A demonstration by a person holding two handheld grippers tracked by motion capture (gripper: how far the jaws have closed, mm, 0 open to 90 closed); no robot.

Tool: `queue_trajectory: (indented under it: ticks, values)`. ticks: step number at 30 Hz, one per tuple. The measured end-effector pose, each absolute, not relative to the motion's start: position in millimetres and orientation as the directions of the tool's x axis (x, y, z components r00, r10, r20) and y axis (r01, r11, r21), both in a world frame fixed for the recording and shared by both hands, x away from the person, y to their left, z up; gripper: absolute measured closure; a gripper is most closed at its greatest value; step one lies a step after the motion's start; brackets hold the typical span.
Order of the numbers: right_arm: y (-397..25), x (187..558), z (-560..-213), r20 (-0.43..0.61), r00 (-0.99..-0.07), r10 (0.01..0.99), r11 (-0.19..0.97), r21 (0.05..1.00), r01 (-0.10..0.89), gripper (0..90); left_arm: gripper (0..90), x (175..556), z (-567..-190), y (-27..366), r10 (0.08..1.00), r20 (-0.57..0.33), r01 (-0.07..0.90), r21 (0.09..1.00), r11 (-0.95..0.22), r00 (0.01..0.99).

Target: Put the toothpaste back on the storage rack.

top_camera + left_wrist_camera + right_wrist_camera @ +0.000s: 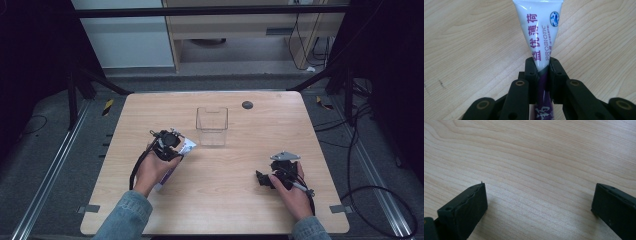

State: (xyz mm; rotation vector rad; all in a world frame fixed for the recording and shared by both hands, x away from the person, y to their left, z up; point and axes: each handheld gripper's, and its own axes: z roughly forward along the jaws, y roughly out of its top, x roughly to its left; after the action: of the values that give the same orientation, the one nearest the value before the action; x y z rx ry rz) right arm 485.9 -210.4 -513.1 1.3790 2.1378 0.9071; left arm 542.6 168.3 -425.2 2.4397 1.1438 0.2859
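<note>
Toothpaste tube [541, 32] was the single item in hand, one tube, pinched across its middle by the pressed-together jaws of the left gripper [543, 65]. In the left gripper view its long axis ran straight away from the jaws, the flat crimped end farthest off and the darker purple part passing back between them. In the high view the tube [186, 146] lay on a slant over the wooden table [260, 210], its white end toward the clear plastic box [212, 126], near but apart from it. It was white with purple Chinese characters, the word PROBIOTIC and a small blue round mark. One box stood on the table. The right gripper [539, 202] hung over bare wood, jaws spread wide.
</note>
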Motion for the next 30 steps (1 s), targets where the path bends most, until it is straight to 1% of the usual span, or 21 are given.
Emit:
queue_trajectory:
  ticks: [9, 12, 17, 19, 24, 30]
  values:
    - [-210, 486, -513, -0.011, -0.403, 0.915, 0.285, 0.724, 0.628, 0.3, 79.2, 542, -406, 175, 0.775, 0.021, 0.665, 0.499, -0.556, 0.632]
    - [-210, 486, -513, -0.011, -0.402, 0.916, 0.284, 0.724, 0.629, 0.3, 79.2, 541, -395, 180, 0.777, 0.026, 0.654, 0.524, -0.546, 0.628]
    - [-209, 486, -513, -0.004, -0.394, 0.919, 0.275, 0.723, 0.634, 0.3, 79.3, 538, -386, 186, 0.780, 0.024, 0.642, 0.553, -0.531, 0.625]
    - [-209, 486, -513, -0.016, -0.397, 0.917, 0.285, 0.725, 0.627, 0.3, 79.3, 538, -383, 187, 0.779, 0.025, 0.638, 0.559, -0.530, 0.626]
    - [-209, 486, -513, -0.002, -0.392, 0.920, 0.272, 0.724, 0.634, 0.3, 79.3, 537, -369, 178, 0.775, 0.033, 0.611, 0.594, -0.523, 0.632]
    - [-209, 486, -513, -0.003, -0.392, 0.920, 0.272, 0.724, 0.634, 0.3, 79.2, 537, -363, 164, 0.753, 0.050, 0.580, 0.604, -0.546, 0.656]
